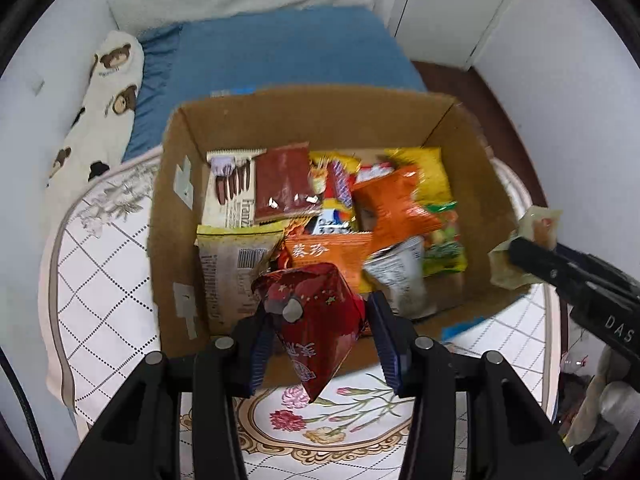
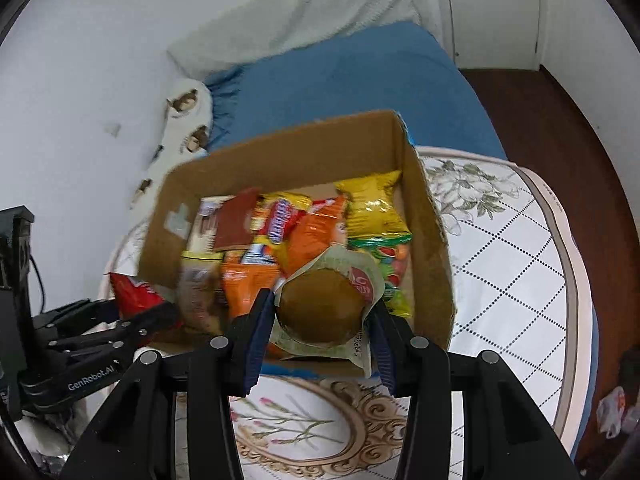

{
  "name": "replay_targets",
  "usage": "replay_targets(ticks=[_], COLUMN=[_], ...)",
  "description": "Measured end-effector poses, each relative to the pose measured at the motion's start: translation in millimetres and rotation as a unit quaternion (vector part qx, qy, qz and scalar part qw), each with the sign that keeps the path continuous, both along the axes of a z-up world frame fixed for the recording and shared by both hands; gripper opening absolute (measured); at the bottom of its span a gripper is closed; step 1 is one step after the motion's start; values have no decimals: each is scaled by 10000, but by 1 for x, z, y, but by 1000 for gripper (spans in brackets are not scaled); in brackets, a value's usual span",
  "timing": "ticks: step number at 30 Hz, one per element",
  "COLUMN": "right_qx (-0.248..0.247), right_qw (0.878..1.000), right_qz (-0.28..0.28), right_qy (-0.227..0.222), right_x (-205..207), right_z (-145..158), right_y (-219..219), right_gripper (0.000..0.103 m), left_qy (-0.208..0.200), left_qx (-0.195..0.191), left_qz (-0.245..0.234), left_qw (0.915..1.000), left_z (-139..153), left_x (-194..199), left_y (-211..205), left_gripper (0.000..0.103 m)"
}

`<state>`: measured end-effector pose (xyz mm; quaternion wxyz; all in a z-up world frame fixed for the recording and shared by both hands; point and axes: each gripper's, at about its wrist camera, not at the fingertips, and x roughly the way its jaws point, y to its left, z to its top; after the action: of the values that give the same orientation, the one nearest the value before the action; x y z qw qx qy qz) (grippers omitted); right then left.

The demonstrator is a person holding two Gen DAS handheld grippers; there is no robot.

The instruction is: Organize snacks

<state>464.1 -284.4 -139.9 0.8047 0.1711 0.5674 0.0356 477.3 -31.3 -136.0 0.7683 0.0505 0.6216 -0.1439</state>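
Note:
A cardboard box (image 1: 176, 216) (image 2: 432, 240) on the table holds several snack packets: orange, yellow, brown and white ones. My left gripper (image 1: 320, 312) is shut on a red foil snack packet (image 1: 316, 320), held over the box's near edge; the packet also shows in the right wrist view (image 2: 134, 292). My right gripper (image 2: 324, 312) is shut on a wrapped brown bun (image 2: 320, 308), held over the box's near right part. In the left wrist view the right gripper (image 1: 520, 252) holds the bun wrapper (image 1: 532, 232) at the box's right wall.
The box stands on a round table with a white floral cloth (image 1: 100, 288) (image 2: 512, 264). Behind it lie a blue bed (image 1: 280, 48), a bear-print pillow (image 1: 108, 100) and white walls. Dark floor (image 2: 560, 128) is to the right.

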Motion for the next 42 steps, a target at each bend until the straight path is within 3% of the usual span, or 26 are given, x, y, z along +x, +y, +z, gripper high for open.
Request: replay_targets(ticks=[4, 8, 13, 15, 17, 20, 22, 25, 30, 42], right_qx=[-162, -185, -212, -276, -271, -328, -447, -621, -855, -1007], right_qw=[9992, 9970, 9942, 9933, 9923, 9926, 9919, 9914, 9901, 9919], right_qz=[-1, 2, -2, 9, 17, 38, 46, 55, 61, -19], right_qy=[363, 753, 1052, 1125, 1205, 1170, 1185, 1155, 1109, 771], right_x=[16, 22, 24, 27, 29, 30, 32, 33, 33, 13], right_z=[-31, -57, -76, -78, -80, -77, -73, -70, -68, -41], right_y=[-1, -3, -3, -3, -3, -1, 1, 4, 6, 3], right_gripper=[49, 49, 51, 56, 81, 89, 94, 94, 95, 96], left_qy=[373, 852, 1038, 1113, 1202, 1114, 1083, 966, 788, 169], left_qx=[224, 173, 140, 93, 52, 94, 118, 140, 172, 136], left_qz=[-44, 60, 142, 249, 325, 350, 393, 445, 486, 585], left_qw=[9990, 9962, 9944, 9934, 9922, 9931, 9933, 9942, 9956, 9981], left_z=[-30, -58, -71, -74, -78, -76, -74, -70, -62, -21], left_x=[11, 19, 21, 22, 22, 23, 25, 26, 25, 11], left_y=[-1, 4, 8, 10, 11, 11, 11, 13, 13, 16], left_gripper=[43, 43, 44, 44, 45, 50, 76, 91, 97, 97])
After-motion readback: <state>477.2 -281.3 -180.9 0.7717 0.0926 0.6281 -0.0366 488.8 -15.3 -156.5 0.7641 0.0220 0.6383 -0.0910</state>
